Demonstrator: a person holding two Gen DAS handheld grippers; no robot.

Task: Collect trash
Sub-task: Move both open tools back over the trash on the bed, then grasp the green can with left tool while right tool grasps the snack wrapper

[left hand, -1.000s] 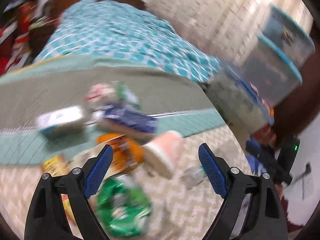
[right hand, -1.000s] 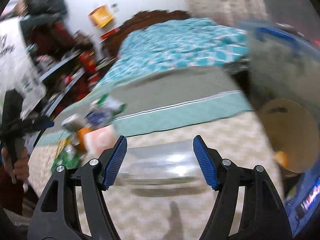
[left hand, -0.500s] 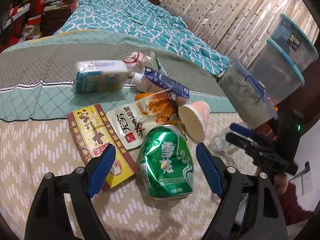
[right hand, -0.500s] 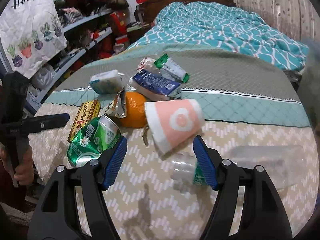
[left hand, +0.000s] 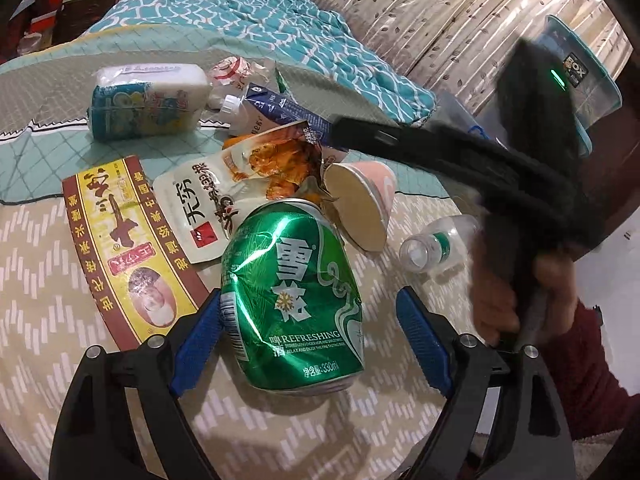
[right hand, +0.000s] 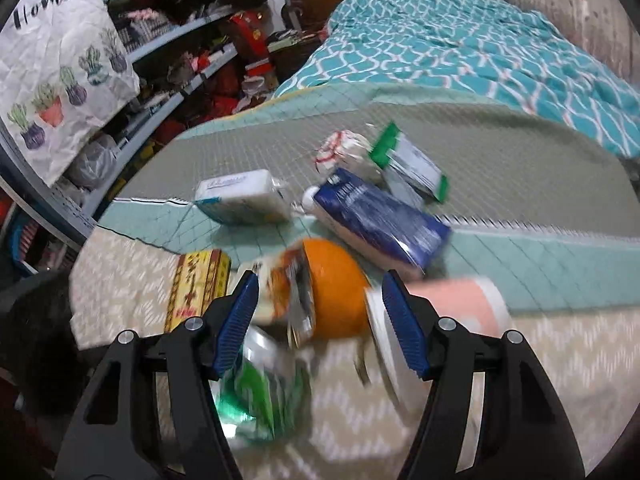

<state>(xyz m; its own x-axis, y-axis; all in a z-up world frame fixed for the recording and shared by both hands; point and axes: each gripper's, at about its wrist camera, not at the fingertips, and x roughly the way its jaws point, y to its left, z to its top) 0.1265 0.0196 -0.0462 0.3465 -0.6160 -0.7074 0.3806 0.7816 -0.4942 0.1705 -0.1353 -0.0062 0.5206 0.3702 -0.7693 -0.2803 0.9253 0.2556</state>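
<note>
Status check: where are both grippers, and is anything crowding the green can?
Left gripper jaws opening, straddling dented green can, not gripping. Right gripper empty, jaws closing. Snack pouch and paper cup crowd can's top.

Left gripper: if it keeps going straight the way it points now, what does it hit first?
Most likely the dented green can, which lies between the opening jaws of the left gripper; the pads look clear of it. The paper cup lies just beyond the can; depth is uncertain.

blur: right gripper (left hand: 440,148) | half hidden: clear bottle (left hand: 434,246) (body behind hand) | smeared: green can (right hand: 260,396)
</note>
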